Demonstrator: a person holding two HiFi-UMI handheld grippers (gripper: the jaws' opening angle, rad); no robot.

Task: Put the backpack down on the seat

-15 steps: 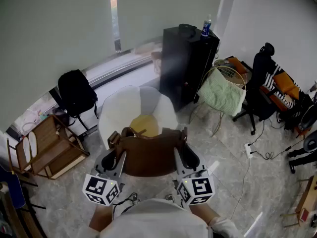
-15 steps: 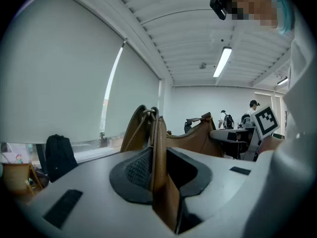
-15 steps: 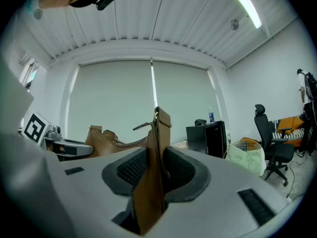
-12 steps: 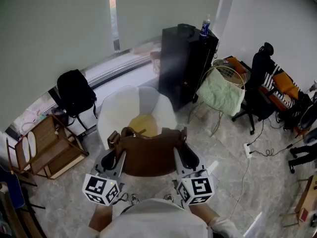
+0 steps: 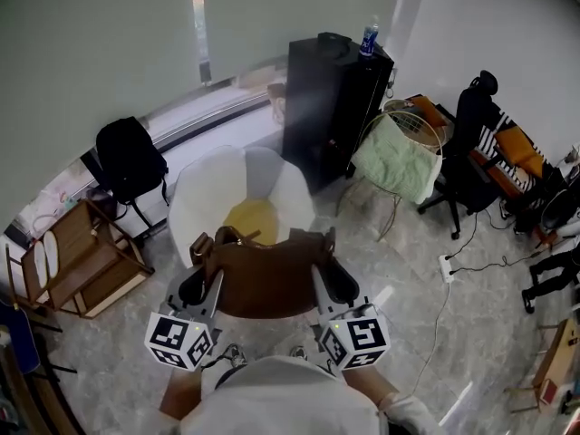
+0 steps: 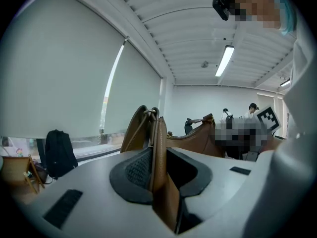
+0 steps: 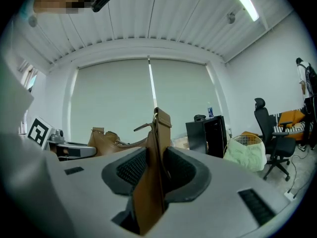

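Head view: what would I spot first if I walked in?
A brown bag hangs in the middle, pinched at each end by the left gripper and the right gripper. Just beyond it is a white chair with a yellow cushion. A black backpack is by the window at left.

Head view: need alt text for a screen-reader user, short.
Seen from above, the left gripper and right gripper hold a brown bag by its two ends, in front of a white chair with a yellow cushion. A black backpack and a black cabinet are beyond it.
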